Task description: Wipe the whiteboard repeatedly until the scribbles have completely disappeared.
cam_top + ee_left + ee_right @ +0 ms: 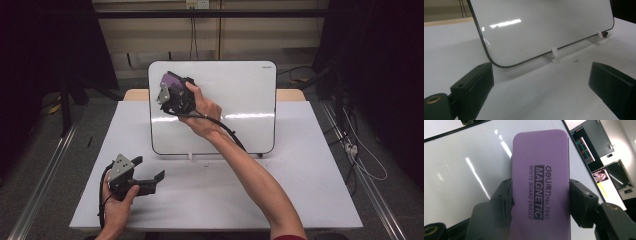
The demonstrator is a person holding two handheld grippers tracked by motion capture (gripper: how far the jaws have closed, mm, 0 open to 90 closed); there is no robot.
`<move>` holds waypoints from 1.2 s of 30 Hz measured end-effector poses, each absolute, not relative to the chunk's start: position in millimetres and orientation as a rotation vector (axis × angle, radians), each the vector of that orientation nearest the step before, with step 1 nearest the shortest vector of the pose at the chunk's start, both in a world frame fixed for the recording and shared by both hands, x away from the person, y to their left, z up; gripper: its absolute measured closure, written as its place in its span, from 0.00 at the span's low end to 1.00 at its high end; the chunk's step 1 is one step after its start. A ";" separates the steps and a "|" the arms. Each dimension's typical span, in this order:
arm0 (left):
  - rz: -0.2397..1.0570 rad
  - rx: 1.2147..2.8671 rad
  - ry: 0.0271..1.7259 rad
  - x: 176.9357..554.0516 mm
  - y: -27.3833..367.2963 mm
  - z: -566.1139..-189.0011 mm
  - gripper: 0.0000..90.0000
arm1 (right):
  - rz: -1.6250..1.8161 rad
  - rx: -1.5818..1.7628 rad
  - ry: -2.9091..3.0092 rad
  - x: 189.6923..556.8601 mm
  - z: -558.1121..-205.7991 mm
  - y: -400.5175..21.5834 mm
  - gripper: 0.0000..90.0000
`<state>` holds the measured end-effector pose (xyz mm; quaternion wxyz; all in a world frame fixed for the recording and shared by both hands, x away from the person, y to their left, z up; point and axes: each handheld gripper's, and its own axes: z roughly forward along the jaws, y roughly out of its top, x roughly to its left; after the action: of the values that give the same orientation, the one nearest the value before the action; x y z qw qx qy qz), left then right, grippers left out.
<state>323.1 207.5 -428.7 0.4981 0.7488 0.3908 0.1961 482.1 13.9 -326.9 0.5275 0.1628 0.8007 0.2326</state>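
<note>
A white whiteboard (235, 100) stands propped on small white feet at the middle of the table. My right gripper (170, 90) is raised against its upper left part, shut on a purple magnetic whiteboard eraser (170, 80). Seen from the right gripper view, the eraser (541, 177) is squeezed between both black pads, its printed back toward the camera and the board (461, 170) behind it. My left gripper (150, 172) rests low at the front left of the table, open and empty. Its jaws frame the board's lower corner (506, 50) in the left gripper view.
The whiteboard sits on a white tabletop (300, 190) with a wooden strip behind it. Small white feet (554, 53) hold the board's bottom edge. Dark curtains and cables lie around the table, and metal rails run along both sides.
</note>
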 end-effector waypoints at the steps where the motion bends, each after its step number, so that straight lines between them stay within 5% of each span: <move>1: 0.474 1.808 0.948 323.0 207.6 -428.7 0.07 | 0.546 0.390 1.911 482.3 -326.4 11.6 0.46; 22: 0.479 1.804 0.956 322.1 208.5 -428.6 0.07 | 0.529 0.758 1.723 503.8 -293.5 -132.6 0.46; 36: 0.469 1.821 0.945 325.6 201.2 -430.3 0.07 | 0.571 0.644 1.794 472.7 -328.7 -92.3 0.46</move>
<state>325.6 201.2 -430.3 0.4955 0.7517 0.3899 0.1936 472.7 -92.3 -328.7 0.5444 0.2715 0.7563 0.2407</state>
